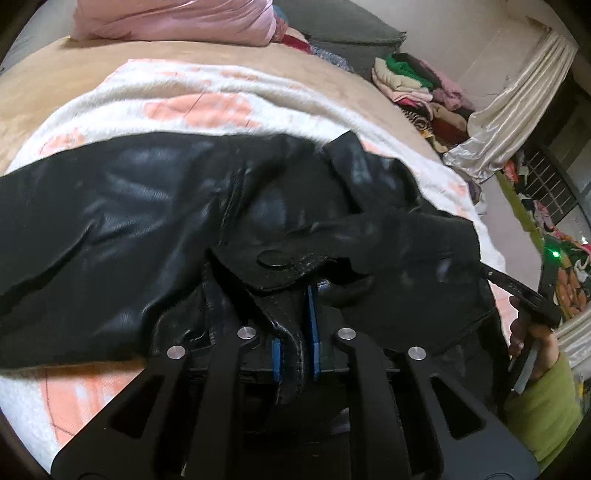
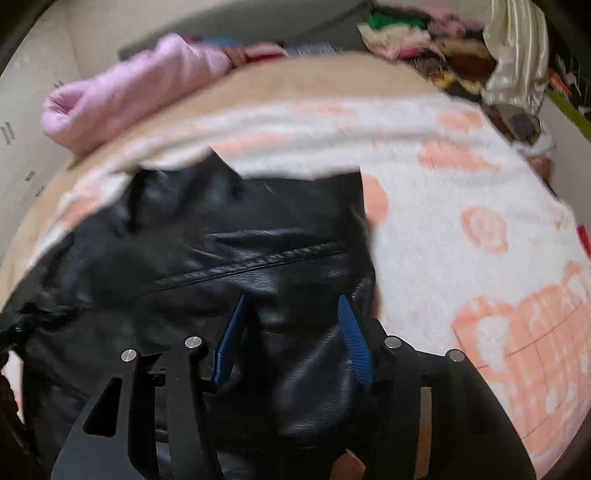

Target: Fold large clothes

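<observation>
A black leather jacket (image 1: 129,206) lies spread across a white and peach blanket (image 1: 203,96) on the bed. My left gripper (image 1: 295,332) is shut on a stitched edge of the jacket just below a round snap button (image 1: 271,258), with the leather pinched between the blue pads. In the right wrist view my right gripper (image 2: 291,297) stands over the jacket (image 2: 221,229) near its right edge, its blue pads (image 2: 354,339) apart and a bulge of leather between them. From the left wrist view a hand in a green sleeve (image 1: 543,406) holds that right gripper at the jacket's right side.
A pink quilt (image 1: 173,18) lies at the head of the bed. A pile of mixed clothes (image 1: 417,77) and a cream curtain (image 1: 517,96) are beyond the bed's far right. To the right of the jacket lies bare blanket (image 2: 461,177).
</observation>
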`<state>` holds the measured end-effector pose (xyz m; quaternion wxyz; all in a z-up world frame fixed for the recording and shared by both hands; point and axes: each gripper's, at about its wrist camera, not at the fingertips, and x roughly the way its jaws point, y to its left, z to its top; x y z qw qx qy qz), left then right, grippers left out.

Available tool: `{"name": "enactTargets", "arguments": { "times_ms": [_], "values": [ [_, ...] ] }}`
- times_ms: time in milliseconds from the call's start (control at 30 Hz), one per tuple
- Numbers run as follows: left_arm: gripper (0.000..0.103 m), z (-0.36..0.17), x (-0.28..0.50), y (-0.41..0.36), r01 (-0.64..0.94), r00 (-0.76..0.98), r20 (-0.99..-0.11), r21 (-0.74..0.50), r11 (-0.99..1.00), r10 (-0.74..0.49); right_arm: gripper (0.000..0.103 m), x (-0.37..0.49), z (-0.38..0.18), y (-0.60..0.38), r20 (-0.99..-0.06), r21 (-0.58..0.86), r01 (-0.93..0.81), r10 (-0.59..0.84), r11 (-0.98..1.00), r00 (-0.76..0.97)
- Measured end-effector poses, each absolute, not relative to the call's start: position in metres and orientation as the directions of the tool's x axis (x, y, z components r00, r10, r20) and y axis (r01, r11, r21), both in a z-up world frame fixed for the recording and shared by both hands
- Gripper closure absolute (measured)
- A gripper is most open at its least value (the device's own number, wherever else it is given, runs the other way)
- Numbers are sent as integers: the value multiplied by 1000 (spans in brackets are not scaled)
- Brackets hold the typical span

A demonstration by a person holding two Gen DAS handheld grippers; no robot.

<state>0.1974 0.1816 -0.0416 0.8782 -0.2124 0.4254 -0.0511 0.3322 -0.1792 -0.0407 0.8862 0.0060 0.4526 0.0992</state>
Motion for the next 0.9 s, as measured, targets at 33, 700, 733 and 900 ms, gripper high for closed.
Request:
{"name": "enactTargets", "arguments": {
  "times_ms": [33,700,733,900],
  "values": [
    [97,-45,198,181,-89,630,-726,-420,903,-276,59,335,-48,-179,-807,91,-166,171,982,566],
    [59,-42,168,146,-133,594,-785,-310,941,-175,32,235,-54,-92,-811,-21,-360,195,933,551],
    [59,-44,168,148,-142,597,-782,-323,936,-179,32,235,-52,-92,-808,-19,-358,196,934,555],
    [30,-15,155,157,-159,657,-739,-331,930,-151,10,216,-15,-97,-737,104,-372,322,923,595]
  ]
}}
